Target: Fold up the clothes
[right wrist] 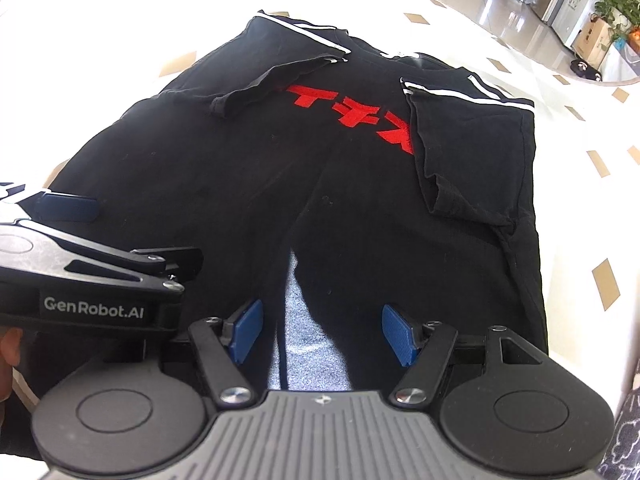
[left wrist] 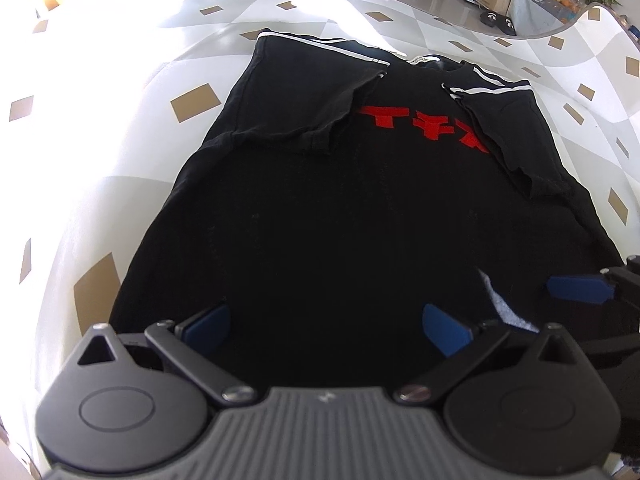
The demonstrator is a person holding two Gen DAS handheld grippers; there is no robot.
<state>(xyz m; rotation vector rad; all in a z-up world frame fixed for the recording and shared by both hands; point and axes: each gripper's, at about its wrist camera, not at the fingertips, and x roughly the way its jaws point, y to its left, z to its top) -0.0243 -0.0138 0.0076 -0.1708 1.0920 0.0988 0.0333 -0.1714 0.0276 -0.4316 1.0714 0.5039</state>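
Partly, shirt (left wrist: pixel 320 220) hem hidden behind open left tongs (left wrist: pixel 326 330).

The T-shirt (left wrist: pixel 320 208) is black with red lettering (left wrist: pixel 424 124) and white shoulder stripes (left wrist: pixel 324 42), lying on a white-and-grey diamond-patterned tablecloth (left wrist: pixel 120 128) with tan squares, while the gripper pads (right wrist: pixel 400 334) are blue.

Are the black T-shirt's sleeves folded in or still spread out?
Folded in: both sleeves lie over the black T-shirt, flanking its red lettering.
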